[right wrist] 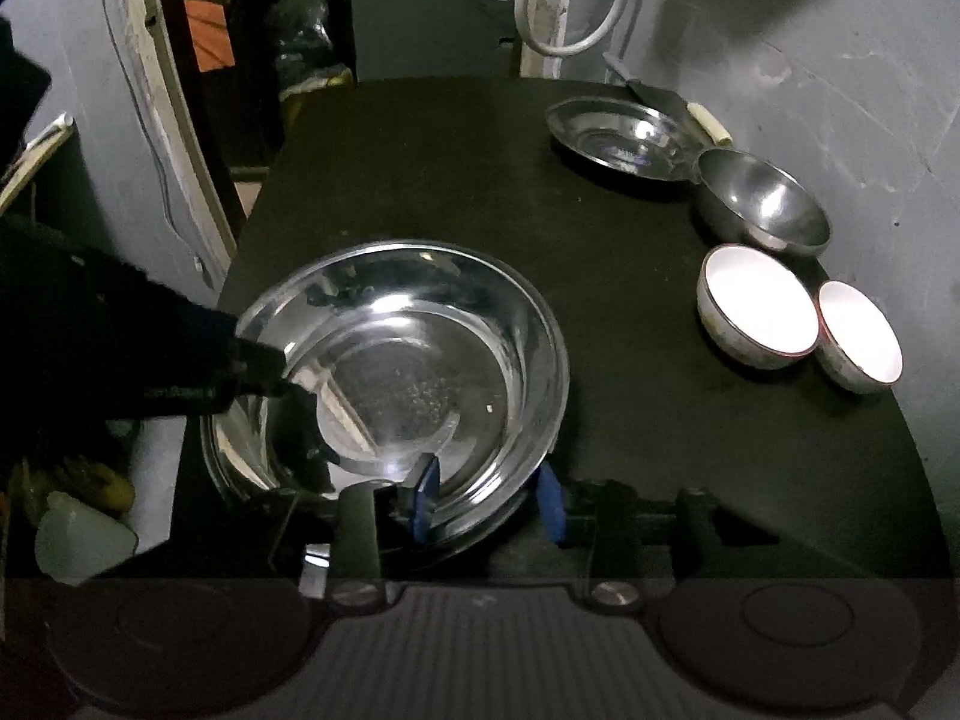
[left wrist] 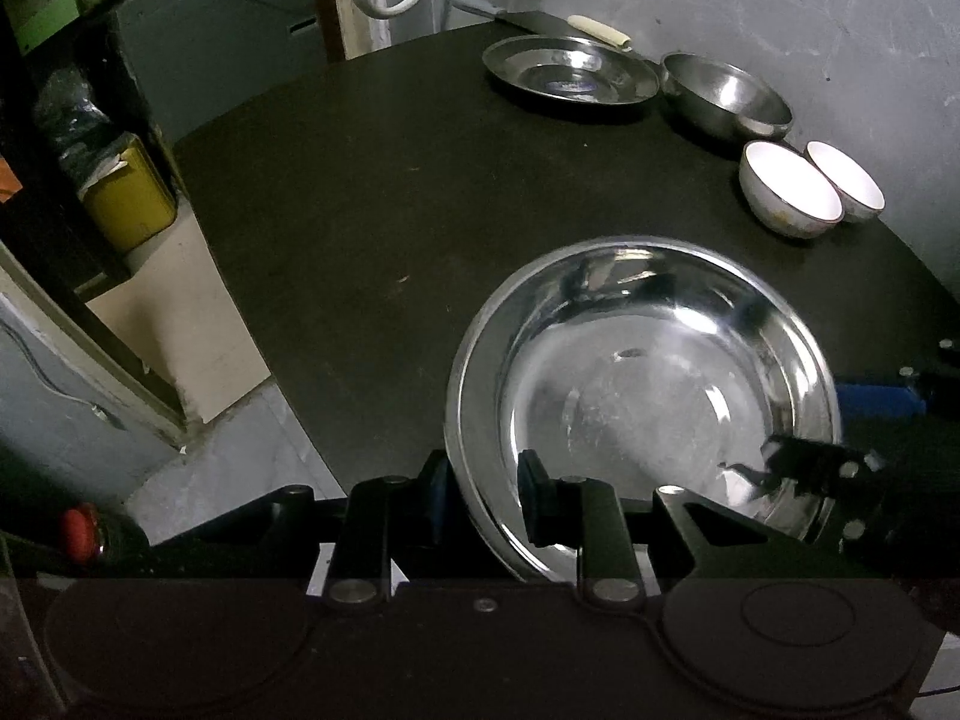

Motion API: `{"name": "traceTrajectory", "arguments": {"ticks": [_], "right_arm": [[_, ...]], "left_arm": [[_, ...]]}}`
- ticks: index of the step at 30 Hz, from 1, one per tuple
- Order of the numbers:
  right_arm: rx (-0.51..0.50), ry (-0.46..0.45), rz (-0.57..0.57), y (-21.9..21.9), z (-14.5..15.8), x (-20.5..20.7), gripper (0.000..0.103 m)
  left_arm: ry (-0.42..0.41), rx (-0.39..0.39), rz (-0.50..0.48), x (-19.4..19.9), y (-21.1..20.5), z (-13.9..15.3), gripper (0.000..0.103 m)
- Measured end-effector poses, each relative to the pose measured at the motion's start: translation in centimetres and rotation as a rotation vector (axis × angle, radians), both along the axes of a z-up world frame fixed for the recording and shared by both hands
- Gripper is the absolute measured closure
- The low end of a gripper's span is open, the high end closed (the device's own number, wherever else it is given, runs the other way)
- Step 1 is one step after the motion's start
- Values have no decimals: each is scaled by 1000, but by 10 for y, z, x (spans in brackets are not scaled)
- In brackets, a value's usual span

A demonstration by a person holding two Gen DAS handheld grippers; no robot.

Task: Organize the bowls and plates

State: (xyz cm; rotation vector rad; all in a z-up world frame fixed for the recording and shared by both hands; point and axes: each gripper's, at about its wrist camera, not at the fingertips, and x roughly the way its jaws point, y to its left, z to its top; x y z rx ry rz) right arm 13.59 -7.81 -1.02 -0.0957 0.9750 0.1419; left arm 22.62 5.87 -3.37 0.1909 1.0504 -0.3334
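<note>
Filling most of both views, a round black table (left wrist: 372,228) carries all the dishes, with a grey wall behind it. Largest of these is a wide steel plate (left wrist: 648,384), mirror-bright, with a deep sloping wall, a flat scuffed floor and a rolled rim; it lies at the table's 6 o'clock edge. In the right wrist view its near part seems to overhang a second rim below, though whether that is another plate I cannot tell.

The left gripper (left wrist: 486,498) has its black fingers astride the plate's rim at about 7 o'clock of the plate, one pad outside, one inside, narrowly parted and pressed onto the metal. The right gripper (right wrist: 489,498) straddles the rim at about 5 o'clock with its blue pads; the jaws stand partly open, and a gap shows between the outer pad and the rim, so the hold looks slack.

At 12 o'clock on the table sits a smaller steel plate (left wrist: 570,75), shallow and shiny. Just beside it at 1 o'clock is a steel bowl (left wrist: 729,99). Toward 2 o'clock are two white bowls (left wrist: 792,189), glossy inside, touching each other, the nearer one bigger.
</note>
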Motion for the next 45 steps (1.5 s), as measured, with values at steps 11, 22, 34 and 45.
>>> {"name": "traceTrajectory", "arguments": {"ticks": [11,22,34,45], "right_arm": [[55,19,-13,-13,-4,8,34],[255,-115,-123,-61,11,66,8],[416,-202,-294,-89,-12,172,19],[481,-214,-454,-114,-38,223,45]], "left_arm": [[-54,-48,24,16,7,15,31],[-272,-64,106,96,4,39,1],[-239,-227,78,241,-46,25,1],[-188,-198,-43,295,-83,-11,11]]}}
